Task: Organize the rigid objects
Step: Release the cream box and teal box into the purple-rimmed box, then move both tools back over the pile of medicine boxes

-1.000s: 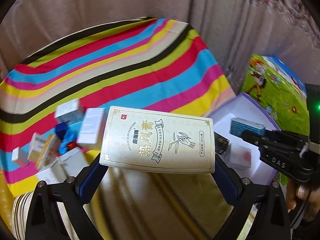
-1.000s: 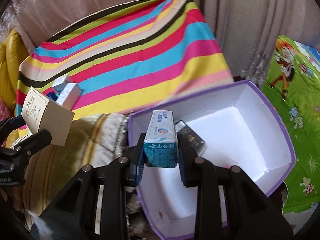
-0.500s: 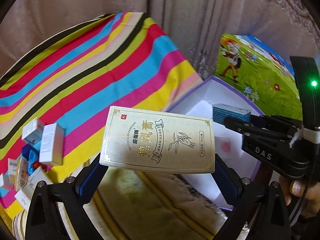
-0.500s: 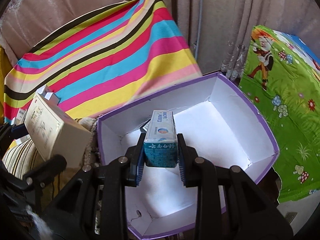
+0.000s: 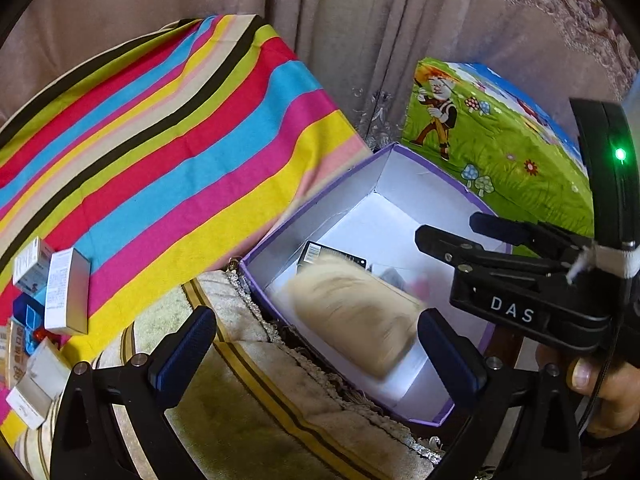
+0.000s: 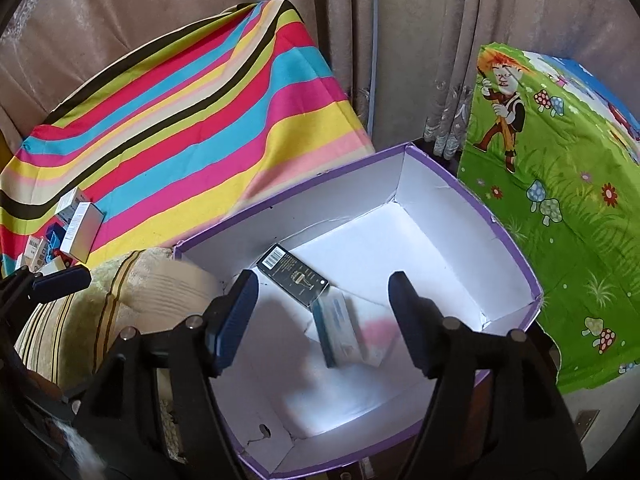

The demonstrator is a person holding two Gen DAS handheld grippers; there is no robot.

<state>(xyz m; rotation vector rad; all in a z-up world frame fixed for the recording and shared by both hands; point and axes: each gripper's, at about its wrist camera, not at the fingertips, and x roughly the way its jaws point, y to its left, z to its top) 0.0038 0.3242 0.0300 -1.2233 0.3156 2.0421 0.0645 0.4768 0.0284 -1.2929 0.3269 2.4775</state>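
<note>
An open cardboard box [image 6: 500,232] sits between a striped cloth [image 6: 192,128] on its left and a cartoon-printed cloth [image 6: 560,184] on its right. Inside lie a dark carton [image 6: 292,274] and, just beside it, a blurred carton [image 6: 338,330]. More small boxes [image 5: 60,292] cluster on the striped cloth, well apart from the box, and curtains [image 6: 400,40] hang behind.

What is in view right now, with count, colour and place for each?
Purple cardboard box: one, white inside, beside the striped cloth.
Black carton: one, lying in the box.
Teal carton: one, blurred, inside the box below the right gripper.
Cream carton: one, blurred, over the box's near corner.
Small cartons: several, white and blue, on the striped cloth.
Cartoon cloth: one, green, past the box.
Curtain: beige, behind.
Left gripper: open.
Right gripper: jaws opening, nothing pressed.
Hand: one, on the right gripper's handle.
</note>
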